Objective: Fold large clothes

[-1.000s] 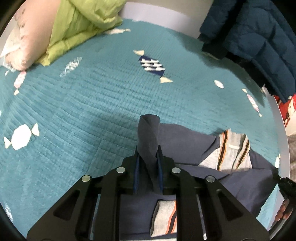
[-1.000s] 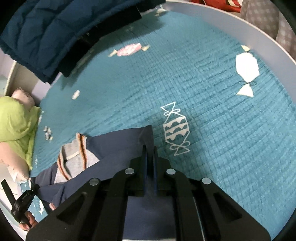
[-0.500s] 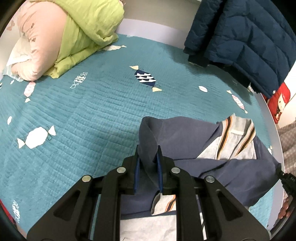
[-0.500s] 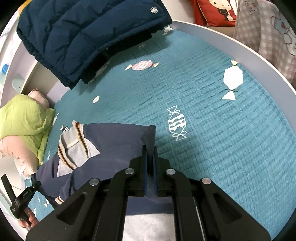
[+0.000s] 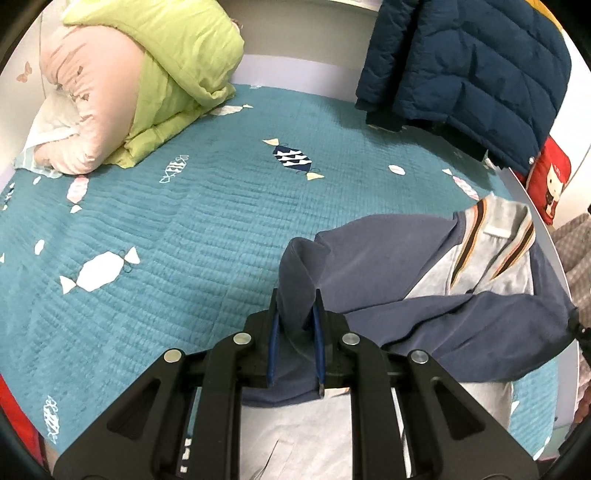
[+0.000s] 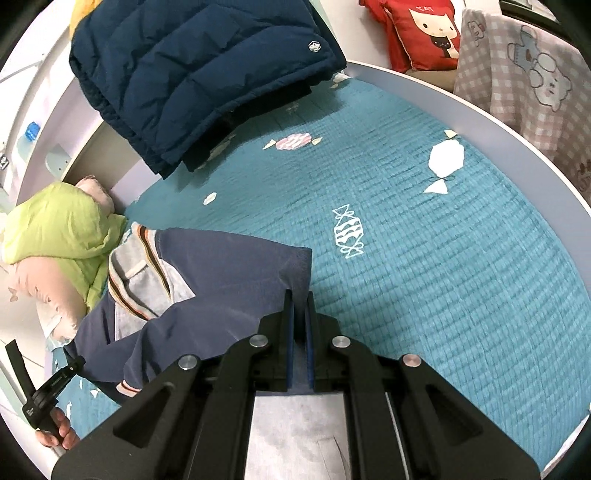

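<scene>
A navy and grey sweatshirt (image 5: 424, 273) with orange and brown stripes at its collar lies partly lifted over a teal bedspread (image 5: 184, 229). My left gripper (image 5: 295, 314) is shut on a bunched navy corner of it, which sticks up between the blue pads. In the right wrist view the same sweatshirt (image 6: 221, 266) hangs from my right gripper (image 6: 299, 306), shut on its other navy edge. Both grippers hold the cloth above the bed, and its grey inside shows below each gripper. At the left edge of the right wrist view a hand (image 6: 55, 432) holds the left gripper's handle.
A dark blue puffer jacket (image 5: 465, 70) hangs over the far side of the bed. A green and pink rolled quilt (image 5: 140, 85) lies at the far left. Red cartoon cushions (image 6: 424, 33) and a checked blanket (image 6: 524, 66) sit past the bed's white rim (image 6: 480, 110).
Both grippers have risen and pulled back with the sweatshirt held, so more of the garment and the bed comes into view. Their grips look unchanged.
</scene>
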Tool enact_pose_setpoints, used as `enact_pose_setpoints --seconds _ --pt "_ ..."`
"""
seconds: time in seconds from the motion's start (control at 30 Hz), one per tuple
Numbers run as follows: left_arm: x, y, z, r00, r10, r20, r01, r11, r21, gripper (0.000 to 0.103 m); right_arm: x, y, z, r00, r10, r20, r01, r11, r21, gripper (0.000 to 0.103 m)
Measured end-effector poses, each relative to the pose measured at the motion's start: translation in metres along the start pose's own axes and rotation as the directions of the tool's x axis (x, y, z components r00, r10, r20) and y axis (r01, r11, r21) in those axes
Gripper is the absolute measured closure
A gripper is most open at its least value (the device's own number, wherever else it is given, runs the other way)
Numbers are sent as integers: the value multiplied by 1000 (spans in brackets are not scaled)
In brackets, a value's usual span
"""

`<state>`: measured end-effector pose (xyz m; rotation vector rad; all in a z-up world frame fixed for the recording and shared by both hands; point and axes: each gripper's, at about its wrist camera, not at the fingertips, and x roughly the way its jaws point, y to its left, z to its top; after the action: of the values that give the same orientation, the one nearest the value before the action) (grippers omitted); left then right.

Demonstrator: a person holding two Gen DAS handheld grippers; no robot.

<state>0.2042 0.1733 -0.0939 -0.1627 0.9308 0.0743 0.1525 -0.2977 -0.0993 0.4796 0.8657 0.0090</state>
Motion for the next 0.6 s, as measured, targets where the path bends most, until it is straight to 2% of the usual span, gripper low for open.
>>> enact_pose_setpoints --seconds 0.2,0.6 --pt "-26 2 -24 1000 -7 17 6 999 37 88 -23 -4 -21 1000 22 15 -22 1000 -8 98" --pt "-62 15 -90 1000 -13 25 10 995 104 87 -55 -18 -83 1000 16 -18 -16 1000 -23 98"
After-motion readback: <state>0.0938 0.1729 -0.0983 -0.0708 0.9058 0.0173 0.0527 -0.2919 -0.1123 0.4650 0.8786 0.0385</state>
